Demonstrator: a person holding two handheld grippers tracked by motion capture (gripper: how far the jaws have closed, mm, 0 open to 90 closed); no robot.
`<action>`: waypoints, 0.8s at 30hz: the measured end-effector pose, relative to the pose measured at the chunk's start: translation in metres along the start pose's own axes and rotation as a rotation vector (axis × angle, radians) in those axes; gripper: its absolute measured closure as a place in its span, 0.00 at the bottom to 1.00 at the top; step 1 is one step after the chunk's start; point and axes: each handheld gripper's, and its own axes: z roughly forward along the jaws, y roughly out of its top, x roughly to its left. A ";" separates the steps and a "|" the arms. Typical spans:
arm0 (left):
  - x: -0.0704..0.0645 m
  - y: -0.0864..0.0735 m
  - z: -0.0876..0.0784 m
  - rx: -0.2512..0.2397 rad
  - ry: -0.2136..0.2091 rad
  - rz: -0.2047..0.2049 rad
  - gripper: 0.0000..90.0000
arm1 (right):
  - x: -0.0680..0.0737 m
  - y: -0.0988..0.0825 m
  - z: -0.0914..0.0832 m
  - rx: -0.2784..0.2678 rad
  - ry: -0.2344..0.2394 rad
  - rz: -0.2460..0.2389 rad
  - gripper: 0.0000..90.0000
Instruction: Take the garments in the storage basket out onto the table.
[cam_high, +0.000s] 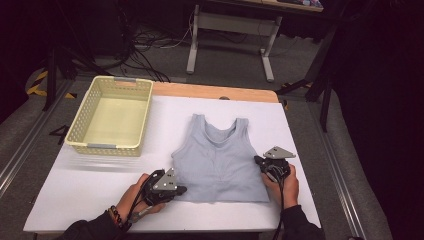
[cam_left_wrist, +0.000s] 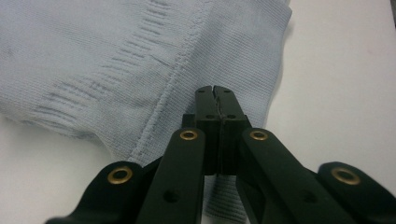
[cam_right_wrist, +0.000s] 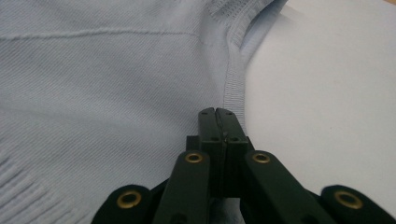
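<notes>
While both tools (cam_high: 181, 190) (cam_high: 257, 160) pinch it, pale blue ribbed tank top (cam_high: 218, 160), flat, straps up.

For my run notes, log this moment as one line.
left tool: shut on pale blue knit tank top, bottom-left hem | right tool: shut on its right side edge | top: flat on white table

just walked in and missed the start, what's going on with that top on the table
A person is working on a light blue knitted tank top that lies flat on the white table, using a hand-held gripper in each hand. The left gripper is at the top's lower left corner by the hem, the right gripper at its right side edge below the armhole. Both have their jaws closed together, and whether they pinch fabric cannot be made out. A pale yellow plastic basket stands empty at the table's far left.
</notes>
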 end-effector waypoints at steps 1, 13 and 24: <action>0.000 0.000 0.000 0.000 0.000 0.000 1.00 | -0.001 0.000 0.000 -0.001 -0.001 -0.001 1.00; -0.006 -0.002 -0.001 -0.004 0.037 0.023 1.00 | -0.023 -0.014 -0.010 0.014 -0.070 0.076 1.00; -0.006 -0.002 -0.001 -0.006 0.041 0.018 1.00 | -0.021 -0.013 -0.008 0.042 -0.106 0.039 1.00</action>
